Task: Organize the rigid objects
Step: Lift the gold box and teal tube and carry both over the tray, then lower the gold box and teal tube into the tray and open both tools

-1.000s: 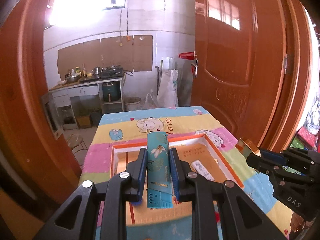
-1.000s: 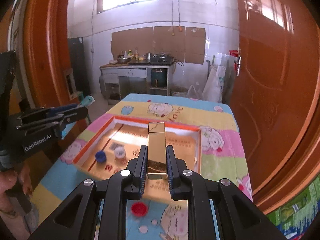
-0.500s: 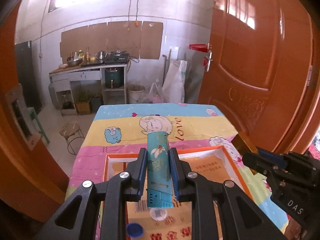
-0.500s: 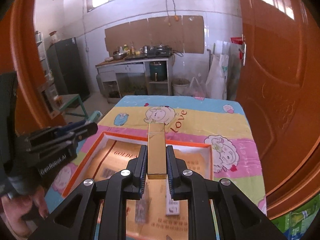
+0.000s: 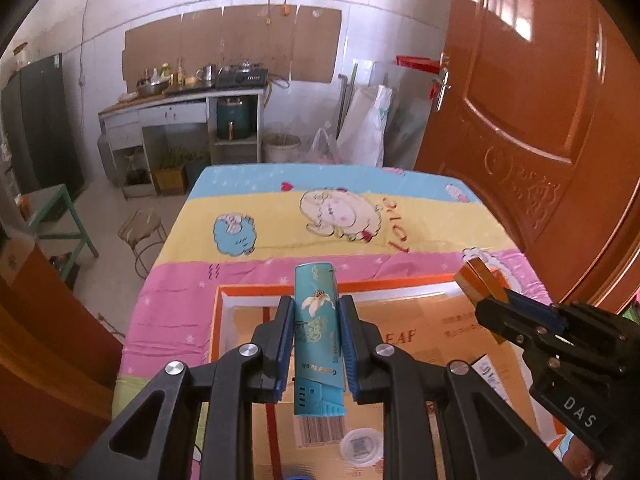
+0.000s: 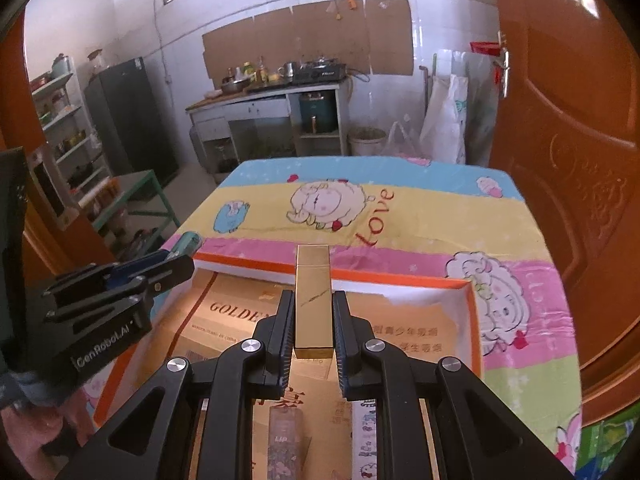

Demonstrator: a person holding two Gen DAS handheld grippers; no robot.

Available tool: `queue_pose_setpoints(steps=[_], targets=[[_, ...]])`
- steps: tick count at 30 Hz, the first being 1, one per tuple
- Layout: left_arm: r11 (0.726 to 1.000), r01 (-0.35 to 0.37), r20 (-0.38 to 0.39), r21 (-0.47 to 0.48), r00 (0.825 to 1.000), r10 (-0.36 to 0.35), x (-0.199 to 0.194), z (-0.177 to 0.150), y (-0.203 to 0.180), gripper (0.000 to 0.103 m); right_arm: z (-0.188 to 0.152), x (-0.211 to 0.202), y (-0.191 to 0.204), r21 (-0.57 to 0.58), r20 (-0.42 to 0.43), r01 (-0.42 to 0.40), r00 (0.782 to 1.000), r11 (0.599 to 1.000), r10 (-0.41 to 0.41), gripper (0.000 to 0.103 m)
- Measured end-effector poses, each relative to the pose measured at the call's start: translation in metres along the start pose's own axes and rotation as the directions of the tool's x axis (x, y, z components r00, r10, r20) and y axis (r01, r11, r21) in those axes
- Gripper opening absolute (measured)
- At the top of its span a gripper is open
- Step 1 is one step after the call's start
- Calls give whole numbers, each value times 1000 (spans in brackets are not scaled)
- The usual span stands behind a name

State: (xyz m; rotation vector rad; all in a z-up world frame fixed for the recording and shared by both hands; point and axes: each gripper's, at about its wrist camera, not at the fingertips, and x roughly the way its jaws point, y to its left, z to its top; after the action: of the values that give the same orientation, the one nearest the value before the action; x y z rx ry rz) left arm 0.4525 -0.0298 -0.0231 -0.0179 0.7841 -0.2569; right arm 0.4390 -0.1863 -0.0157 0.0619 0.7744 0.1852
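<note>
The teal lighter [image 5: 318, 332] sits clamped between the pads of the left claw [image 5: 316, 344], its long axis running straight out along the fingers, capped end away from the camera. The gold lighter [image 6: 314, 304] is gripped the same way in the right claw [image 6: 314, 328], also lengthwise with the fingers. Both claws hang side by side above the orange-rimmed box [image 6: 474, 320], which lies on the tabletop [image 6: 420, 208] with its cartoon-printed cloth. In the box, beneath the claws, lie a white cap [image 5: 360, 446], a patterned lighter [image 6: 286, 436] and a white printed lighter [image 6: 370, 432].

What the next move turns on, as I judge it: each held lighter points forward and down toward the far half of the box floor, so setting it flat means lowering the tip and levelling it. Neither hand is plainly nearer; the left claw is over the box's left part, the right over its middle and right. The risk seems to be dropping one onto the items already below.
</note>
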Motion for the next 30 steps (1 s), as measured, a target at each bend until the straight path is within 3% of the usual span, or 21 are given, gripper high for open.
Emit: queue_pose_setpoints(steps=[14,30], targets=[[1000,-25,-104,-15,994,24,30,-14,9,23,-16,32,1,-37,-82,10,997,999,-13,18],[999,-30,-154,-19,988,27,42,-18,9,23,-22,53,-6,-27,-139,16,990,1000,-19,18]])
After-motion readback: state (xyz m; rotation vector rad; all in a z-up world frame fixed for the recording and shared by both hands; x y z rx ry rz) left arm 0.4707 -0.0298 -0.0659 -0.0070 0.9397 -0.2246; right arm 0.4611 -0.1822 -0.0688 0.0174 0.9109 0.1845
